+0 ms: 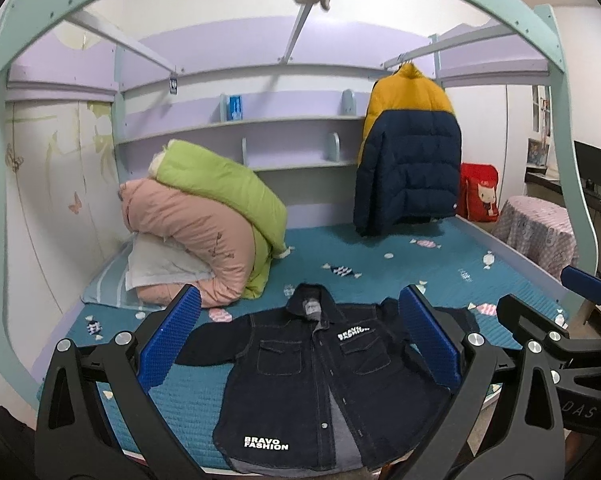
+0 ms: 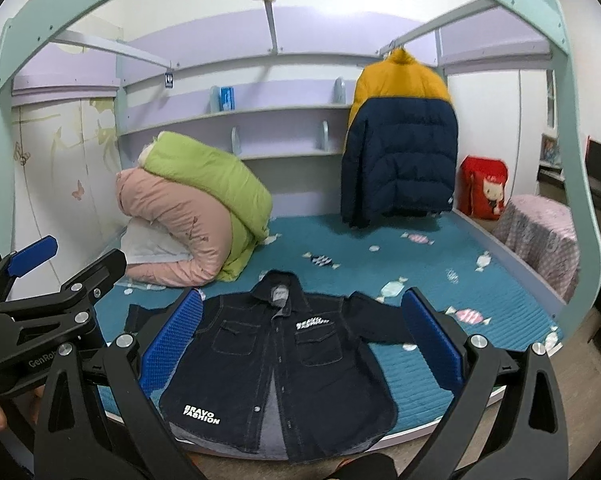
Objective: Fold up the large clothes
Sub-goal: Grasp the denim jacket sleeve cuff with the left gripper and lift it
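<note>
A dark denim jacket (image 1: pixel 316 380) with white "BRAVO FASHION" lettering lies flat and face up, sleeves spread, on the front of the teal bed cover (image 1: pixel 440 272). It also shows in the right wrist view (image 2: pixel 276 368). My left gripper (image 1: pixel 300 336) is open and empty, held above the jacket's near edge. My right gripper (image 2: pixel 300 340) is open and empty too, above the jacket. The right gripper shows at the right edge of the left wrist view (image 1: pixel 556 308), and the left gripper at the left edge of the right wrist view (image 2: pixel 64 264).
Rolled pink and green quilts (image 1: pixel 204 220) on a white pillow lie at the bed's back left. A yellow and navy puffer coat (image 1: pixel 408 152) hangs at the back right. A red cushion (image 1: pixel 478 192) and a covered stool (image 1: pixel 536 232) stand to the right. The bunk frame arches overhead.
</note>
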Demonstrator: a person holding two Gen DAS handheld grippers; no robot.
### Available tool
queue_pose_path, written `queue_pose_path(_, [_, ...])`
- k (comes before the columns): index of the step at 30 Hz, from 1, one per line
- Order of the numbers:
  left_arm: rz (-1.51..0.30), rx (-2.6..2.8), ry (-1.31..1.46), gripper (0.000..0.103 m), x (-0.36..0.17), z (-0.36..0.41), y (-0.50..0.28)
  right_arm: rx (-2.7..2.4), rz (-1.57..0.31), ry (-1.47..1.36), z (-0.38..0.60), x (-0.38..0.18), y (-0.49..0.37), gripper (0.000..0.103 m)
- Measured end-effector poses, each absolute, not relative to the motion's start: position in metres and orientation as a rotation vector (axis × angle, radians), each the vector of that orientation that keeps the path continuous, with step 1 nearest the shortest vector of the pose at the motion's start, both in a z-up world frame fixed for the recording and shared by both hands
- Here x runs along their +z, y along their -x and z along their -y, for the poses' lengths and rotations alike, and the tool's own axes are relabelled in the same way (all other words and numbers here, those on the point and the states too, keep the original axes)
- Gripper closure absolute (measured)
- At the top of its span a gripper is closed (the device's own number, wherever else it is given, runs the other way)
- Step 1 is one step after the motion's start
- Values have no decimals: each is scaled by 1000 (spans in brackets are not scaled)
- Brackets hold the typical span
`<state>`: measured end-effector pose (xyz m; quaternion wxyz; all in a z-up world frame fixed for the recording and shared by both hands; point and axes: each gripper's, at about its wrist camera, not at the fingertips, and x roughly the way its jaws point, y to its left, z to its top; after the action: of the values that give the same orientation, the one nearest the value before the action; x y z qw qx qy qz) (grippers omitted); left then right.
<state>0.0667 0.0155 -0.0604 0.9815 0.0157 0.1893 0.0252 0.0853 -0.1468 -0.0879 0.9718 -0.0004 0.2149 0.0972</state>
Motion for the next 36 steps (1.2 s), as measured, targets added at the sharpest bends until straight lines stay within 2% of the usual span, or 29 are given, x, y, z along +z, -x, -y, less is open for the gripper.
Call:
queue_pose_path(5, [-439,42,-2,4,-95,-42,-104,228,-519,6,123,-118,-126,7])
queue_pose_path(10, [-541,87,-4,4,-154,-83,-153,266,-626,38,89,-166,-173,7])
queue_pose_path(13, [-625,95,86,4,-195,-124,-181,293,-700,36,63,-206,-208,7])
queue_pose_path(20, [-838,234,398,4,-308,-277,-240,323,-876,-1,19,-293,-290,7])
queue_pose_path(24, [-889,356,523,4,-369,-363,-263,338,-910,10,-11,-336,-327,10])
queue_pose_path(25, [-902,371,537,4,-380,-377,-269,343,-923,22,-20,-347,-336,20])
queue_pose_path(26, [-906,380,583,4,-396,-400,-278,353,-939,26,-28,-359,-345,39])
queue_pose_path(27, [-906,382,616,4,-406,-413,-284,368,-954,21,-34,-370,-355,46])
queue_pose_path(28, [-905,388,658,5,-418,-428,-290,378,-986,16,-42,-384,-366,64])
queue_pose_path(29, [-882,396,710,5,-430,-447,-298,385,-1008,13,-47,-394,-375,76])
queue_pose_path(32, [-865,444,723,5,-453,-477,-318,424,-1043,-6,-63,-420,-398,84])
queue_pose_path(36, [-829,471,819,5,-479,-508,-337,461,-1057,-29,-80,-437,-416,84])
